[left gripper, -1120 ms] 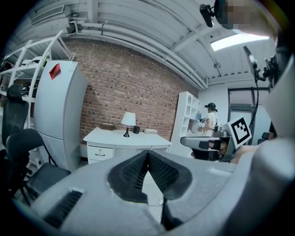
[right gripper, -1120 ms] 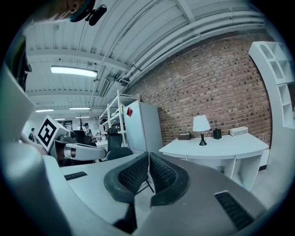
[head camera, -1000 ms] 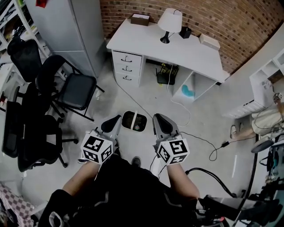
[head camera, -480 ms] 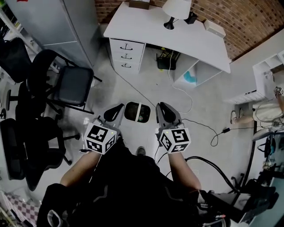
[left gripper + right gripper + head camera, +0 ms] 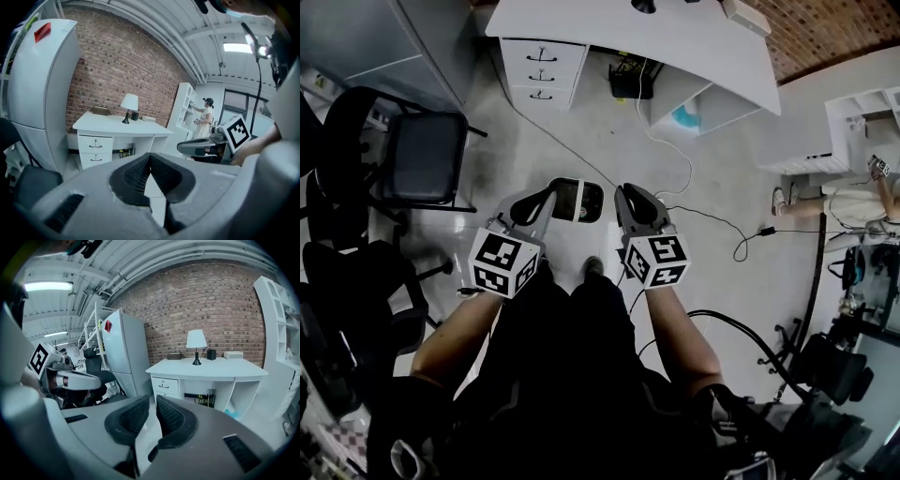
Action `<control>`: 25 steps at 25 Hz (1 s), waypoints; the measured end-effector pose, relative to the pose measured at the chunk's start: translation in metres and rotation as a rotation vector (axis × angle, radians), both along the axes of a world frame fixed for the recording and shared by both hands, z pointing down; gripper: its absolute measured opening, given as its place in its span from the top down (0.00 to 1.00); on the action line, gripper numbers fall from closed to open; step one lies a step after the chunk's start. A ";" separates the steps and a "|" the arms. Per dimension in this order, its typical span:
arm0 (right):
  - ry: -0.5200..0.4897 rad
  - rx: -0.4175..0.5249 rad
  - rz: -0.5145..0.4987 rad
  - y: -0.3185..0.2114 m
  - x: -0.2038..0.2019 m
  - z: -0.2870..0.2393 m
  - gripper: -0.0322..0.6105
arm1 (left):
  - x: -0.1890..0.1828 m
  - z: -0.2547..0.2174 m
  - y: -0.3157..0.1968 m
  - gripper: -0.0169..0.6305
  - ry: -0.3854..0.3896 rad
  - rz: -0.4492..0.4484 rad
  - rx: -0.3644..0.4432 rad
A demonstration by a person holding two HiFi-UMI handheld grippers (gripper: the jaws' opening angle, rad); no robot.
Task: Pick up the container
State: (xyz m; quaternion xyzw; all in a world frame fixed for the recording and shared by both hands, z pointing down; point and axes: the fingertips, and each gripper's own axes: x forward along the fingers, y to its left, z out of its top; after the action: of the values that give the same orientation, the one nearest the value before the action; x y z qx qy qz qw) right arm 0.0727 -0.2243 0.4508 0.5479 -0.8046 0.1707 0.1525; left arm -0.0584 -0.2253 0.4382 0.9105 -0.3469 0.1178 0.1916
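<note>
Head view, far left: black chairs (image 5: 420, 155) stand on the floor (image 5: 609, 141); the lower ones are cut off by the picture's edge.
Left tool (image 5: 546, 197): closed, the pad tips touching, with nothing between them. It hangs above the floor just left of the container.
Container (image 5: 572, 201): dark with a pale rim, it sits on the floor between the tips of the two tools, just ahead of the person's feet.
Container contents: the inside is too dark to tell whether anything lies in it. A pale line seems to split it into two compartments. Its left edge is hidden behind the left tool.
Right tool (image 5: 626, 194): jaws drawn together with only a sliver between the pads, gripping nothing. It is just right of the container.
Table (image 5: 675, 37): white, with drawers (image 5: 534, 70) at its left end; its far side is cut off by the top of the head view. The gripper views show a lamp (image 5: 196, 341) standing on it.
Far right: a person (image 5: 877, 192) stands by white shelves, partly out of the picture.
</note>
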 end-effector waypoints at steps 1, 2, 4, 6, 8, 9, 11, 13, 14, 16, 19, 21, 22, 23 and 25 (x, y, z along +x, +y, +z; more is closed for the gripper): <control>0.004 -0.018 -0.005 -0.001 0.001 0.009 0.94 | 0.002 0.008 -0.002 0.96 0.001 -0.010 -0.019; 0.010 -0.036 -0.011 -0.003 0.003 0.020 0.94 | 0.004 0.016 -0.004 0.96 -0.001 -0.022 -0.037; 0.020 -0.072 -0.019 -0.009 0.007 0.043 0.94 | 0.009 0.035 -0.008 0.96 -0.027 -0.040 -0.059; 0.026 -0.104 -0.027 -0.018 0.010 0.067 0.93 | 0.015 0.058 -0.013 0.96 -0.064 -0.042 -0.073; 0.033 -0.132 -0.042 -0.023 0.012 0.091 0.93 | 0.021 0.082 -0.015 0.96 -0.080 -0.055 -0.105; 0.037 -0.145 -0.050 -0.025 0.014 0.102 0.93 | 0.024 0.093 -0.015 0.96 -0.080 -0.069 -0.125; 0.040 -0.177 -0.063 -0.027 0.019 0.124 0.93 | 0.028 0.114 -0.018 0.96 -0.076 -0.098 -0.161; 0.029 -0.220 -0.074 -0.028 0.022 0.149 0.91 | 0.032 0.134 -0.018 0.96 -0.072 -0.118 -0.195; 0.021 -0.248 -0.081 -0.026 0.022 0.163 0.88 | 0.035 0.144 -0.017 0.96 -0.068 -0.122 -0.214; 0.011 -0.312 -0.097 -0.021 0.024 0.191 0.83 | 0.041 0.160 -0.015 0.96 -0.061 -0.122 -0.245; 0.018 -0.379 -0.122 -0.016 0.026 0.229 0.79 | 0.045 0.188 -0.017 0.96 -0.092 -0.137 -0.262; 0.011 -0.410 -0.127 -0.012 0.025 0.252 0.77 | 0.044 0.210 -0.016 0.96 -0.114 -0.160 -0.275; 0.004 -0.422 -0.126 -0.011 0.025 0.263 0.77 | 0.044 0.222 -0.015 0.96 -0.123 -0.170 -0.280; -0.001 -0.433 -0.123 -0.011 0.025 0.274 0.77 | 0.044 0.233 -0.015 0.96 -0.132 -0.176 -0.283; -0.009 -0.461 -0.120 -0.011 0.023 0.295 0.76 | 0.045 0.254 -0.014 0.96 -0.145 -0.177 -0.292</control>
State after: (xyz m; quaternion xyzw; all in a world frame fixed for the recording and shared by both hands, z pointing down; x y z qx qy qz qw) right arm 0.0962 -0.2352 0.7454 0.4489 -0.7762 0.3431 0.2799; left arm -0.0134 -0.2394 0.6920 0.8279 -0.4179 0.2149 0.3061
